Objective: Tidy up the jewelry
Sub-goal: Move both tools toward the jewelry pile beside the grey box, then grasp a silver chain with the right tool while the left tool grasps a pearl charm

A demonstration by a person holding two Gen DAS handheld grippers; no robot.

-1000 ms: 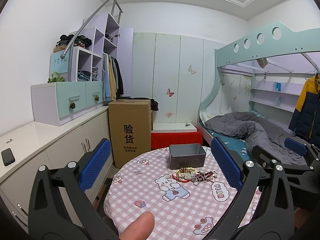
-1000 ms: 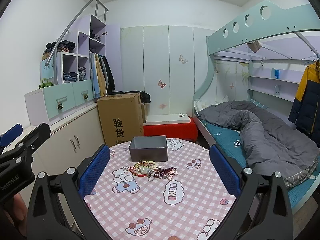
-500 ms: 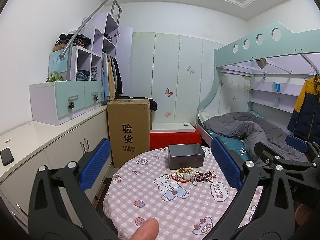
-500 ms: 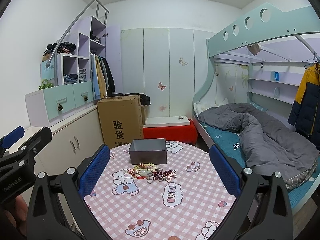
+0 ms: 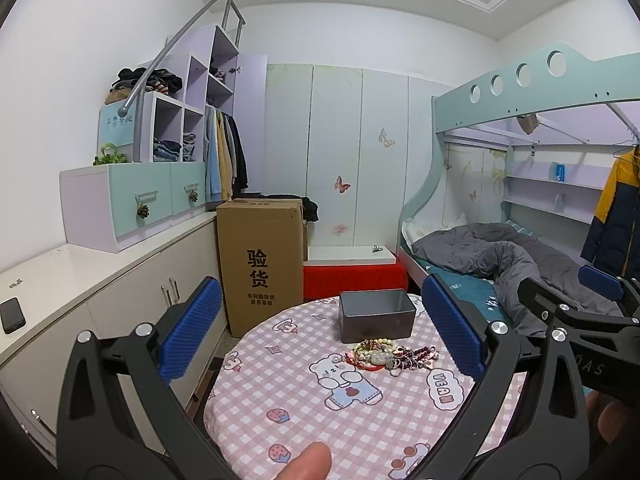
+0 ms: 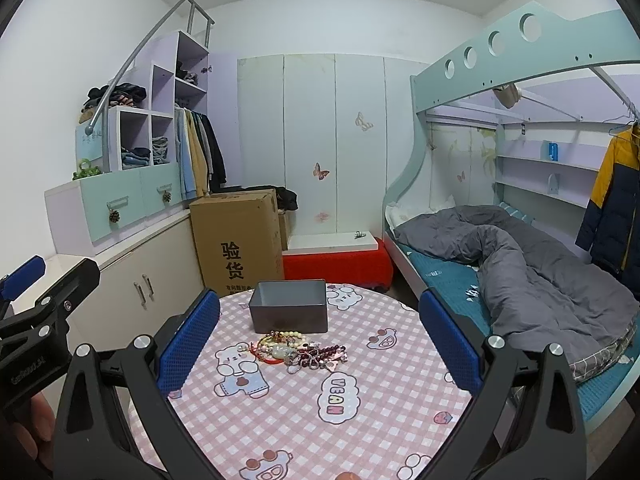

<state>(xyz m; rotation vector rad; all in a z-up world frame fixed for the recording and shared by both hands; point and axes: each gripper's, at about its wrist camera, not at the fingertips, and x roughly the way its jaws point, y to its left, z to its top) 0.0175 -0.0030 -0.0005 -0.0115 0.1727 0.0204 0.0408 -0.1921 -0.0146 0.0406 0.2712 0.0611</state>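
A tangled pile of bead bracelets and necklaces lies on a round table with a pink checked cloth. Just behind the pile stands an open grey box. My left gripper is open, well short of the pile, with nothing between its blue pads. My right gripper is open too, held above the near half of the table, with the jewelry seen between its fingers farther off. Each gripper shows at the edge of the other's view.
A tall cardboard box stands on the floor behind the table, with a red bench beside it. Low cabinets run along the left, a phone on top. A bunk bed with a grey duvet is on the right.
Both views have shifted a little, the table and jewelry sitting slightly lower and farther. Both grippers stay open and the jewelry has not moved.
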